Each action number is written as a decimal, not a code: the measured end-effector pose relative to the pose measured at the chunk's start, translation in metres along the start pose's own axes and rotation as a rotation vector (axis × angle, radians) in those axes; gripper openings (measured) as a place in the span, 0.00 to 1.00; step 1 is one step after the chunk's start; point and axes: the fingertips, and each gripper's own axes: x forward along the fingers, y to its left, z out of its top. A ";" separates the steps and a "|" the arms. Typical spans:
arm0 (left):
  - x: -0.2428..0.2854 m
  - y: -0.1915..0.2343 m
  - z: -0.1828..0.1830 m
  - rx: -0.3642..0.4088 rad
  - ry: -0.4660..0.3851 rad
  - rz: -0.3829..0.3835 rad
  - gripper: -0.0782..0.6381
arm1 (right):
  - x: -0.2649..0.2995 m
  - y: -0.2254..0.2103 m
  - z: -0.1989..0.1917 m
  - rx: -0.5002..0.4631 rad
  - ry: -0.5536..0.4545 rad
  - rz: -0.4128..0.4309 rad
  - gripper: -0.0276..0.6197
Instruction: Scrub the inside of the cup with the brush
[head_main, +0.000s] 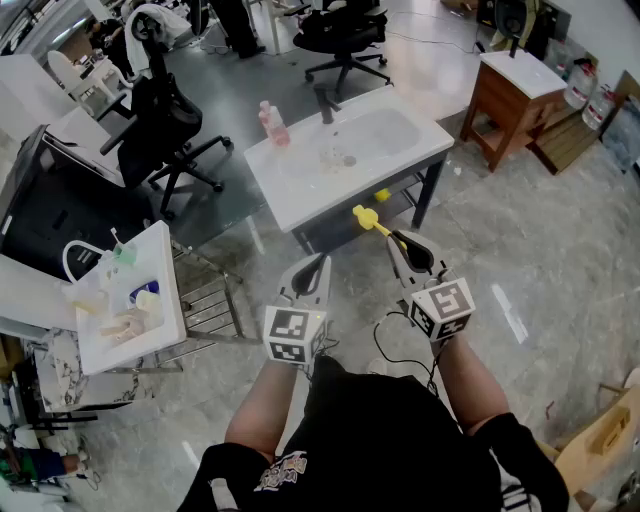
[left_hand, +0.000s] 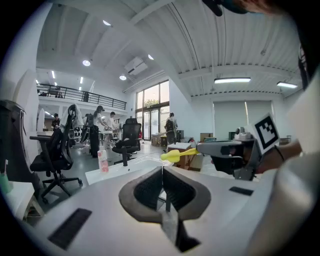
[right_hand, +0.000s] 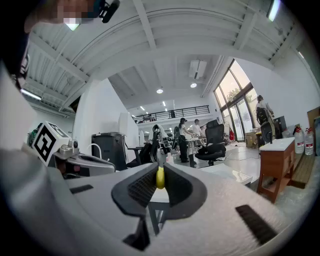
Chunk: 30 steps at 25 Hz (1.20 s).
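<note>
My right gripper (head_main: 397, 242) is shut on a yellow brush (head_main: 367, 217), whose head pokes forward past the fingertips toward the white sink (head_main: 300, 195). In the right gripper view the brush (right_hand: 160, 177) shows as a yellow sliver pinched between the pads. My left gripper (head_main: 321, 264) hangs beside it, shut with nothing between its jaws (left_hand: 162, 172). From the left gripper view the brush (left_hand: 175, 155) and right gripper (left_hand: 230, 148) appear at the right. Small pale items lie in the basin (head_main: 337, 157); I cannot tell whether one is the cup.
A pink bottle (head_main: 272, 122) and a faucet (head_main: 325, 103) stand on the sink's far rim. A small white table (head_main: 165, 300) with bottles is at the left, next to a wire rack (head_main: 210, 300). A black office chair (head_main: 165, 130) and a wooden cabinet (head_main: 515, 90) flank the sink.
</note>
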 end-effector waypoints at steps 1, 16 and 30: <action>0.000 0.000 0.001 -0.001 -0.001 0.001 0.12 | -0.001 0.000 0.001 0.004 -0.002 -0.001 0.10; 0.004 0.002 0.005 0.006 -0.017 0.032 0.12 | -0.003 -0.007 0.007 0.007 -0.020 -0.002 0.10; 0.011 0.000 0.005 0.002 -0.005 0.026 0.12 | -0.003 -0.017 0.007 0.029 -0.017 0.009 0.10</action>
